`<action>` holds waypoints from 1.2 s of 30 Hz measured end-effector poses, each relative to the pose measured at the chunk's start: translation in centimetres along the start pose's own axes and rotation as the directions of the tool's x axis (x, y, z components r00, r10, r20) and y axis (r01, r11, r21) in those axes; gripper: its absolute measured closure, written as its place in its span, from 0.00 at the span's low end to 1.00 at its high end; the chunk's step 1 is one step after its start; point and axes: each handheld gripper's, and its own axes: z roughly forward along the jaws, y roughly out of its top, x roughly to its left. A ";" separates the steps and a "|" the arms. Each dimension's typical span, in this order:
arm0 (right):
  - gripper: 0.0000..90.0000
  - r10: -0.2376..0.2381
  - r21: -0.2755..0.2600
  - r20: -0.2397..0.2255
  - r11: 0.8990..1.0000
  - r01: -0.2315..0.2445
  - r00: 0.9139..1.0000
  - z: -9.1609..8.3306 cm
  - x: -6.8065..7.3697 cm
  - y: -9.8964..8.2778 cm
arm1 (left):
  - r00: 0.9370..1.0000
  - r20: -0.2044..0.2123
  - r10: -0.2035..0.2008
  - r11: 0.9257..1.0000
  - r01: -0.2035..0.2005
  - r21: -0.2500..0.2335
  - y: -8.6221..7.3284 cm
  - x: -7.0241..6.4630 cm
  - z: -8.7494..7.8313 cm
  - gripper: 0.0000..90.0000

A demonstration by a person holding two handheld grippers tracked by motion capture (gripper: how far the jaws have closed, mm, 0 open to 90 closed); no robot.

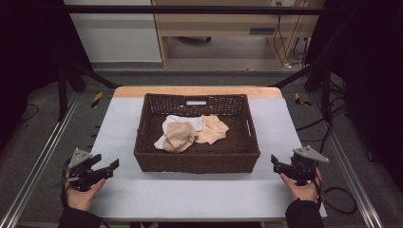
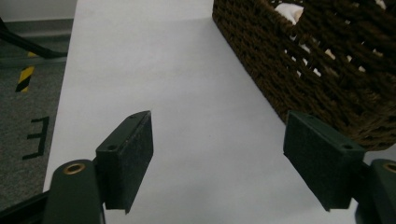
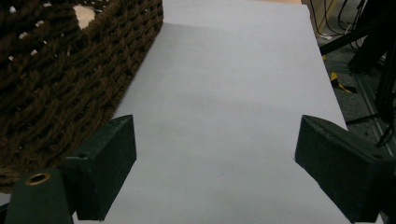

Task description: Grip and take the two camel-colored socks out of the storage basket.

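a: while both hands rest at the near edge of the pale grey table cover [image 1: 190, 190], what are the tools doing?

b: nothing yet. the left gripper [image 1: 105, 169] sits at the near left with its black jaws spread wide and only bare cover between them. the right gripper [image 1: 278, 167] at the near right is spread just as wide, also with nothing in it. each lies just beside a near corner of the dark brown woven wicker basket [image 1: 197, 161], not touching it.

a: and the clothes?

b: farther in, on the basket floor, lies a small heap: a beige cloth piece [image 1: 179, 137] at the left, a peach cloth piece [image 1: 212, 129] at the right, and a white cloth piece [image 1: 178, 119] under them, showing at the far side. all touch or overlap.

a: so how far along?

b: i'd judge it has barely begun. no piece is lifted or laid out on the cover; reaching in, picking each one and whatever follows all seem left to do.
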 end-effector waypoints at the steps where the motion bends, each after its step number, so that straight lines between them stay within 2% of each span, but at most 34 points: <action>1: 0.14 0.000 0.000 0.000 1.000 0.000 1.000 0.0 0.0 0.0 | 1.000 0.000 0.000 1.000 0.000 0.000 0.0 0.0 0.0 0.29; 4: 0.14 0.000 0.004 0.004 1.000 0.000 1.000 -0.2 0.0 0.0 | 1.000 0.007 -0.003 1.000 0.003 -0.007 0.1 -0.2 -0.1 0.31; 9: 0.14 -0.029 0.022 0.017 0.999 0.029 0.999 -0.2 0.3 0.0 | 1.000 0.016 -0.013 0.999 0.014 -0.038 0.7 -0.3 -0.6 0.35; 19: 0.15 -0.050 0.022 0.020 0.999 0.049 0.999 -0.1 0.7 0.1 | 1.000 -0.006 -0.029 0.996 0.028 -0.090 1.8 -0.9 -1.4 0.37; 21: 0.15 -0.049 0.019 0.014 0.999 0.049 0.999 -0.2 0.7 0.1 | 1.000 -0.028 0.005 0.995 -0.008 -0.104 2.2 -1.3 -1.7 0.39; 24: 0.15 -0.054 0.018 0.017 0.998 0.054 0.998 -0.2 0.8 0.1 | 0.999 -0.036 0.022 0.995 -0.025 -0.097 2.6 -1.6 -1.8 0.40; 25: 0.15 -0.058 0.015 0.018 0.998 0.058 0.998 -0.3 0.8 0.1 | 0.998 -0.038 0.041 0.994 -0.044 -0.097 3.0 -1.7 -1.7 0.41; 27: 0.15 -0.054 0.012 0.017 0.998 0.054 0.998 -0.3 0.7 0.1 | 0.998 -0.038 0.047 0.994 -0.051 -0.101 3.3 -1.9 -1.7 0.42; 29: 0.15 -0.057 0.011 0.019 0.998 0.057 0.998 -0.4 0.7 0.1 | 0.999 -0.017 0.051 0.994 -0.053 -0.100 3.7 -2.1 -1.6 0.45; 32: 0.15 -0.057 0.008 0.020 0.998 0.057 0.998 -0.4 0.7 0.1 | 0.997 -0.024 0.078 0.991 -0.080 -0.109 4.4 -2.5 -1.7 0.46; 36: 0.15 -0.055 0.002 0.027 0.998 0.055 0.998 -0.5 0.6 0.2 | 0.996 -0.025 0.088 0.987 -0.091 -0.136 5.7 -3.0 -1.9 0.46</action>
